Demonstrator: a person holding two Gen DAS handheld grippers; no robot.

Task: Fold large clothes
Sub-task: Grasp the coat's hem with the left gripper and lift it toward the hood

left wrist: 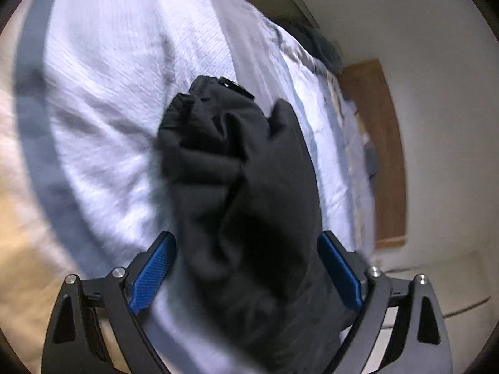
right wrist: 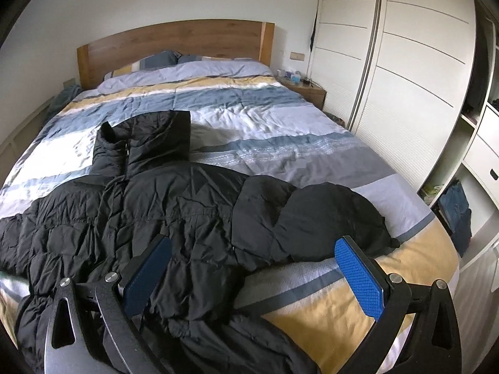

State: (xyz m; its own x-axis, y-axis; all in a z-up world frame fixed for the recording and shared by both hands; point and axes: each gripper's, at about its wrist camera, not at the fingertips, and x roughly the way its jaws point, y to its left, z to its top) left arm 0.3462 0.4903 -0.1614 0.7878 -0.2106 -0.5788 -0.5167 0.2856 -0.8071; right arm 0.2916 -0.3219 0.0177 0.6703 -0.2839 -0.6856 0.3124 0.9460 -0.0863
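Left gripper (left wrist: 246, 268) clenches a sleeve of the black jacket (right wrist: 174, 205); right gripper (right wrist: 252, 268) hangs spread above it.

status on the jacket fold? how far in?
Early. Done: the black puffer jacket lies spread front-up on the striped duvet, hood toward the headboard. In hand: the left gripper has a bunched sleeve between its fingers, though the jaws look wide. The right gripper hovers open over the other sleeve. Left: every fold.
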